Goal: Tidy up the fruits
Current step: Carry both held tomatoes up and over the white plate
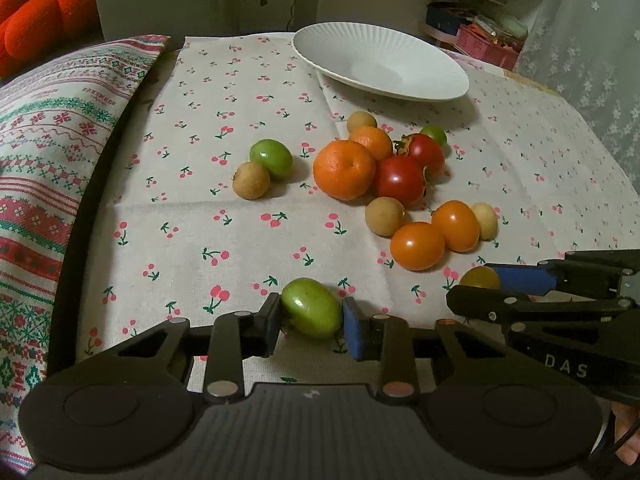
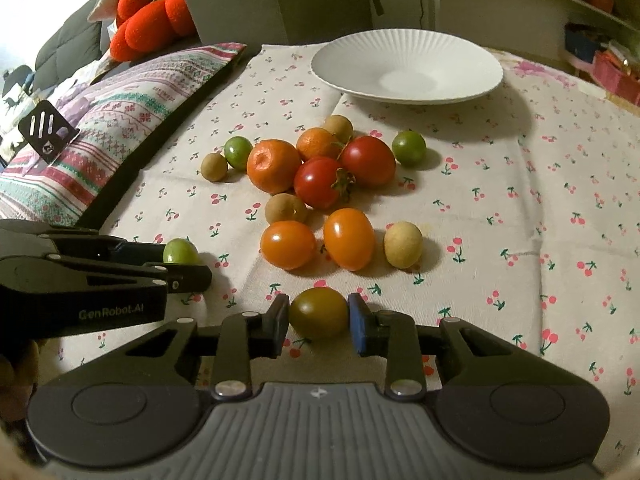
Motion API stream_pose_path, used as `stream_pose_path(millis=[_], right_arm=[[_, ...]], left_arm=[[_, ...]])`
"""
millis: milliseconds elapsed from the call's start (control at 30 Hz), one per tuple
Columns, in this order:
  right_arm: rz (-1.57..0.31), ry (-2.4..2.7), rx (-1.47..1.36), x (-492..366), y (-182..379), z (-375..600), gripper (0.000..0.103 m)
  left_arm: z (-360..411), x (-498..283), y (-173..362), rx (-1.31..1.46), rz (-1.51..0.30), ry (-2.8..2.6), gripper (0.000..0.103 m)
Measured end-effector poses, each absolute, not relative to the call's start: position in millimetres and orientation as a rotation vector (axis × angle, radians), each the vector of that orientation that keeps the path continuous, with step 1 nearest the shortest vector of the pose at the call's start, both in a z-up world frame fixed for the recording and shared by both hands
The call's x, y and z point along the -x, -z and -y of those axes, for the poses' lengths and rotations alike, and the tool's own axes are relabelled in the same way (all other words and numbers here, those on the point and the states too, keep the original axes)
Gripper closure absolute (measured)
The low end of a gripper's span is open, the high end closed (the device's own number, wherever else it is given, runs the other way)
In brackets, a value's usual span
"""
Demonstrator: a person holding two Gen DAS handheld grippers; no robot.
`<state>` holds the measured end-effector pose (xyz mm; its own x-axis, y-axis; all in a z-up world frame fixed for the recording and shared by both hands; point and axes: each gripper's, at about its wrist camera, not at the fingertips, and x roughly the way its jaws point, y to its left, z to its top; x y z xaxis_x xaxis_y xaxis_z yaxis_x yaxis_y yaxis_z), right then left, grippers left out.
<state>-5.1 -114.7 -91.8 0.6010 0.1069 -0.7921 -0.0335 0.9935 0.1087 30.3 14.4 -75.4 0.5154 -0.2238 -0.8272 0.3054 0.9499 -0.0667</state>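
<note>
Fruit is scattered over a worktop (image 1: pixel 240 240) covered by a cherry-printed cloth (image 2: pixel 520 200), with a white ribbed plate (image 1: pixel 400 44) set at the far side, bare of fruit. The left tongs (image 1: pixel 310 322) are clamped on a green tomato (image 1: pixel 312 308), whose sides are touched by both pads while it rests low on the cloth. The right tongs (image 2: pixel 319 322) are clamped on an olive-brown tomato (image 2: pixel 319 312), likewise gripped from both sides at cloth level. No earlier view is given, so only this closed grip can be reported. In the right wrist view the left tongs are seen from the side at the left edge, with the green tomato showing beyond their tips. Between the tongs and the plate a cluster is gathered: two mandarins (image 2: pixel 274 166) touching each other, two red tomatoes (image 2: pixel 318 182) pressed against them, and a small tan longan (image 2: pixel 286 209) just in front. Nearer still, two orange tomatoes (image 2: pixel 348 238) lie side by side, with a pale longan (image 2: pixel 403 244) just beside them. A second green tomato (image 2: pixel 238 152) and a brown longan (image 2: pixel 214 167) lie touching at the left of the cluster, and another small green tomato (image 2: pixel 409 147) lies at its right. A patterned woven cushion (image 1: pixel 48 140) is seen beside the worktop on the left.
</note>
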Motion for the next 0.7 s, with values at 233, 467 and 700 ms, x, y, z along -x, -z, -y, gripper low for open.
stream_pose_path(millis=[233, 467, 700], right_arm=[[-0.895, -0.061, -0.097, 3.4, 83.0, 123.6, 0.075], [-0.841, -0.033, -0.1, -4.5, 62.3, 140.5, 0.075], [-0.798, -0.035, -0.081, -24.7, 42.3, 152.7, 0.075]], left_arm=[[-14.5, -33.1, 64.1, -0.056, -0.964, 0.333, 0.071], [-9.0, -43.2, 47.0, -0.055, -0.919, 0.359, 0.071], [-0.7, -64.4, 32.0, -0.068, -0.874, 0.386, 0.071]])
